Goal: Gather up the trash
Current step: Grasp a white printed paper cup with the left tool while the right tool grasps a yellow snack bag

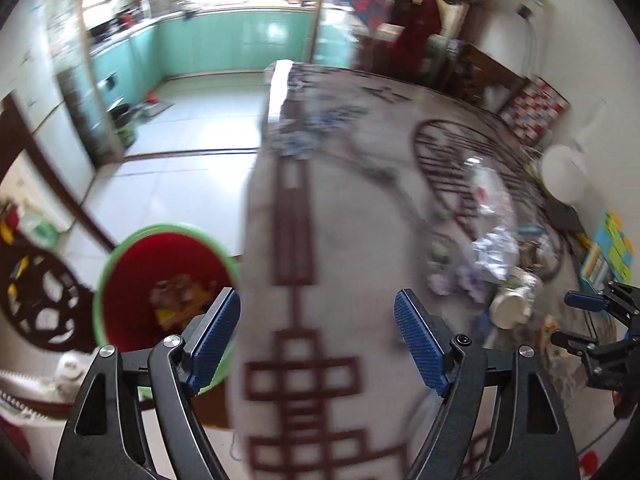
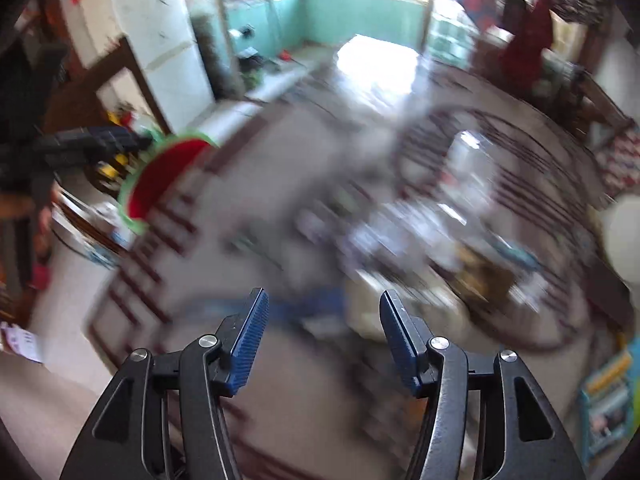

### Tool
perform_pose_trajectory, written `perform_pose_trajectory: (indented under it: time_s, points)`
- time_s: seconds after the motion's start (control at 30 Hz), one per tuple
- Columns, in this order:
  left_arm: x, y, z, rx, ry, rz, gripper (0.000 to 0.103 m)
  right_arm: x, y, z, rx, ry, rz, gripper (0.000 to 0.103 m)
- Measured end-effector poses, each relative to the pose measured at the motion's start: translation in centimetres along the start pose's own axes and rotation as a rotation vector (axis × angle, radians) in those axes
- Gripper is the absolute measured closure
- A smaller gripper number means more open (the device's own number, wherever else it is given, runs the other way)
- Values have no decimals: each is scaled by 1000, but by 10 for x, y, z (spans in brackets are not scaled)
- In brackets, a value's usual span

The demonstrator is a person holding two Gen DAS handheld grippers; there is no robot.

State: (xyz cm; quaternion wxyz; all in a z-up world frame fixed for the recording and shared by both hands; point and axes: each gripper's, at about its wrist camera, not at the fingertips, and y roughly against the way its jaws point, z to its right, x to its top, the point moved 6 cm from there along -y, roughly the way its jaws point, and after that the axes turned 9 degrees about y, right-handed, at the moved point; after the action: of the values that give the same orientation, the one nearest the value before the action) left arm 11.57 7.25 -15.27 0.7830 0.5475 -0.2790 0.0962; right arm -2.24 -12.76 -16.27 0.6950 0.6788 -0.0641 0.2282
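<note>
A green-rimmed bin with a red liner (image 1: 168,280) stands on the floor left of a cloth-covered table (image 1: 340,240); yellowish trash lies inside it. My left gripper (image 1: 318,312) hangs open and empty over the table's left edge beside the bin. A heap of trash (image 1: 496,248) lies on the table's right side: crumpled wrappers, clear plastic and a white cup (image 1: 510,308). The right gripper (image 1: 576,316) shows at the far right edge of the left wrist view. In the right wrist view my right gripper (image 2: 324,312) is open and empty above the blurred trash heap (image 2: 420,236), with the bin (image 2: 160,176) far left.
Pale floor tiles (image 1: 192,132) run to turquoise cabinets (image 1: 240,40) at the back. A dark carved chair (image 1: 44,300) stands left of the bin. A white balloon-like ball (image 1: 564,174) and colourful boxes (image 1: 612,248) crowd the table's right side. A wooden bench (image 1: 488,76) sits behind.
</note>
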Motion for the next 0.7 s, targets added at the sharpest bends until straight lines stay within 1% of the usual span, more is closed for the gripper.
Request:
perform_pose_trajectory:
  time_s: [0.07, 0.13, 0.2, 0.27, 0.3, 0.33, 0.37, 0.4, 0.47, 0.57, 0.63, 0.7]
  points:
    - [-3, -5, 38, -57, -66, -9, 23, -31, -2, 26, -29, -18, -58, 46]
    - [-8, -8, 72, -102, -130, -23, 23, -60, -11, 43, -54, 0, -137, 46]
    - [-16, -12, 105, -139, -209, -38, 23, -78, -24, 48, -72, 53, -189, 46]
    - [-28, -18, 138, -162, -302, -57, 22, -91, -33, 50, -84, 105, -214, 47]
    - [-32, -21, 150, -166, -335, -67, 22, -96, -37, 51, -79, 114, -219, 54]
    - [-38, -26, 165, -168, -380, -80, 22, -101, -41, 51, -58, 114, -221, 65]
    - [-42, -29, 175, -163, -408, -87, 22, -105, -46, 53, -40, 94, -217, 80]
    - [-45, -35, 185, -156, -437, -95, 22, -105, -46, 57, -30, 64, -199, 84]
    - [-52, -47, 204, -149, -477, -113, 22, -105, -41, 77, -7, -26, -148, 86]
    - [-59, -66, 221, -135, -496, -154, 22, -104, -24, 121, 13, -210, -43, 87]
    - [-66, -77, 227, -133, -509, -192, 22, -102, -12, 143, 11, -288, 13, 87]
    - [-74, -86, 233, -123, -534, -221, 22, -99, -1, 164, 4, -338, 63, 87]
